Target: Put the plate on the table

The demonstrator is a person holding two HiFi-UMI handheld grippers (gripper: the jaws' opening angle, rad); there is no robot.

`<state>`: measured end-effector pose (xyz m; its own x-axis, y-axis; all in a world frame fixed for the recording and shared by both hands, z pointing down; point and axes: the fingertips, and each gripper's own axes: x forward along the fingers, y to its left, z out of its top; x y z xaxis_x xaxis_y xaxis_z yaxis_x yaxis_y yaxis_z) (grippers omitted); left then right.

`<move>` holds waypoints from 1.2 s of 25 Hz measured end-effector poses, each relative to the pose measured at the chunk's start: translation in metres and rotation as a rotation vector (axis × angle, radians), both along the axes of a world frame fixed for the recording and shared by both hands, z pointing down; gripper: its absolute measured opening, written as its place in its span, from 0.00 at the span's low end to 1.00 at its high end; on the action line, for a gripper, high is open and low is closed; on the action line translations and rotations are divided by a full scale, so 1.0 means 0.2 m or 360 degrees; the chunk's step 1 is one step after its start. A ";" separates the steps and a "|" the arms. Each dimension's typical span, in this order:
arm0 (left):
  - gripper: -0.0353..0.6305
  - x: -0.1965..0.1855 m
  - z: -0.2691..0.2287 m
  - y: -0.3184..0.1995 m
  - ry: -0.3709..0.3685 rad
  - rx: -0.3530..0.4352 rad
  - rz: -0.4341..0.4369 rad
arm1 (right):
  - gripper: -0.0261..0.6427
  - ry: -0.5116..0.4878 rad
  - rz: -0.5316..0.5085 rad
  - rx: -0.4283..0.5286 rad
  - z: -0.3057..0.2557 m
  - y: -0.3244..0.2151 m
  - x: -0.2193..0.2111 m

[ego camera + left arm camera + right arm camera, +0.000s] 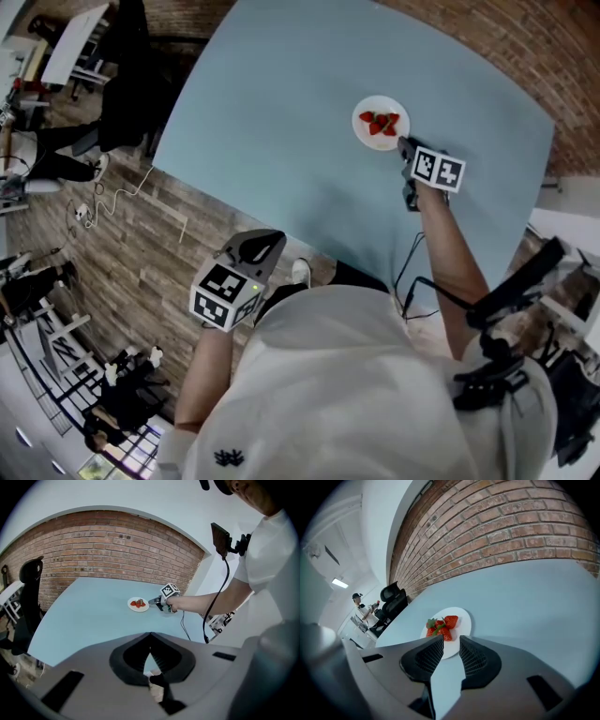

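Note:
A small white plate (365, 112) with strawberries (382, 123) lies flat on the light blue table (281, 112), towards its far right. My right gripper (403, 143) is at the plate's near rim, open, with a narrow gap between the jaws. In the right gripper view the plate (462, 619) sits just past the right gripper (451, 638), its near edge showing in the gap. My left gripper (268, 242) hangs by my body off the table's near edge, shut and empty. From the left gripper view, the left gripper (150, 650) looks across at the plate (138, 607) and the right gripper (151, 601).
A brick wall (108, 545) runs behind the table. A black office chair (29, 590) stands at the table's left end. A white cable (112, 199) lies on the wooden floor. A person (359, 605) stands far off in the room.

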<state>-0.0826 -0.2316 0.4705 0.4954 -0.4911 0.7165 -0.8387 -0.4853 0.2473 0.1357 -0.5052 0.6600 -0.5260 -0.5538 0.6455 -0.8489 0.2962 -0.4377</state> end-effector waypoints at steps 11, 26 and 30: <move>0.06 -0.02 -0.08 0.10 0.0090 0.0137 0.0194 | 0.18 0.0123 -0.0127 0.0191 -0.38 0.42 -0.13; 0.06 -0.17 -0.20 0.57 0.0270 0.0318 0.0380 | 0.18 0.0310 -0.0521 0.0497 -0.81 1.37 -0.53; 0.06 -0.21 -0.18 0.69 0.0266 0.0322 0.0415 | 0.18 0.0306 -0.0572 0.0551 -0.89 1.59 -0.63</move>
<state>-0.1240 -0.0927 0.4351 0.7243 -0.4567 0.5165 -0.6368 -0.7303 0.2473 0.0092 -0.1864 0.4812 -0.6118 -0.5584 0.5603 -0.7228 0.6824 -0.1092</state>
